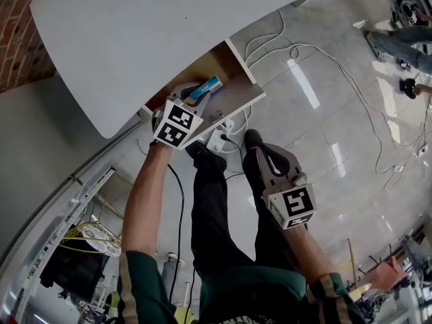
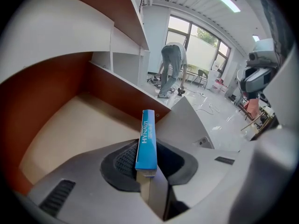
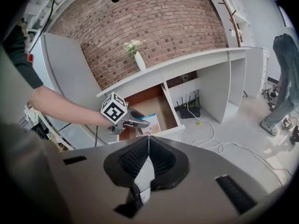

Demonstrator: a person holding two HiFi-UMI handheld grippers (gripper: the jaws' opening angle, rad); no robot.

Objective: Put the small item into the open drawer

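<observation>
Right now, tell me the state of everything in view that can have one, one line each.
Drawer: open, pulled out from under the desk top.
Blue box: clamped on edge between the left gripper's jaws, over the drawer floor, not yet released.
Left gripper: shut on the blue box, reaching into the drawer.
Right gripper: shut, nothing between its jaws, held back from the drawer.
Vase: upright on the desk top, flowers in it.

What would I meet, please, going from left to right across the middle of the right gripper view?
Bare forearm → left hand-held gripper → blue box it holds → black router → bending person.
</observation>
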